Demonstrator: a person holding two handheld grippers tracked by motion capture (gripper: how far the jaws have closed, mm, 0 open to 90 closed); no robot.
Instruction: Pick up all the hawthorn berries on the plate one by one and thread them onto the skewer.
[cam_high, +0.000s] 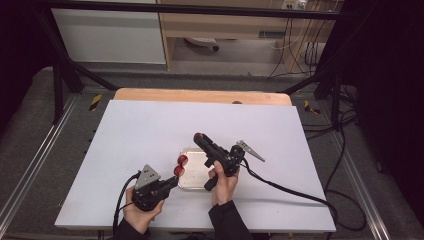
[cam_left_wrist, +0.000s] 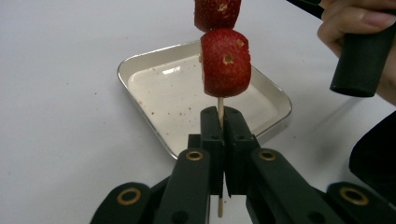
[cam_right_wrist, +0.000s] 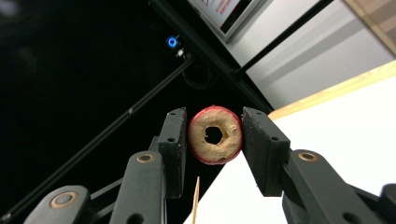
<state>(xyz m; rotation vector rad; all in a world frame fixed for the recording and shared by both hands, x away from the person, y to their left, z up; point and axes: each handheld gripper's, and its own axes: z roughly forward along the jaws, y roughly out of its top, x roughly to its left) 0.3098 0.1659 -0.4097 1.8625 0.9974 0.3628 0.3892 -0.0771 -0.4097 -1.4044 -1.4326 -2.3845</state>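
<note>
Left gripper (cam_left_wrist: 219, 126) clamps a skewer (cam_left_wrist: 220, 105) with two strawberries (cam_left_wrist: 226, 63); right gripper (cam_right_wrist: 214, 140) pinches one cored fruit slice (cam_right_wrist: 215, 135); one tray (cam_left_wrist: 144, 74).

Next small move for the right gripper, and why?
Probably lower the right gripper, shut on a cored red fruit slice, over the thin wooden skewer: the left gripper pins it upright with two red fruit pieces threaded, tip free.

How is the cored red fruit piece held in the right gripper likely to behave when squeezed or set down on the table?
The fruit piece looks soft and hollow: pale spongy flesh around a cored hole, so a hard squeeze from the right gripper would probably crush it. Its round outline suggests it may roll if set on edge. It is likely light, like the pieces on the skewer.
</note>
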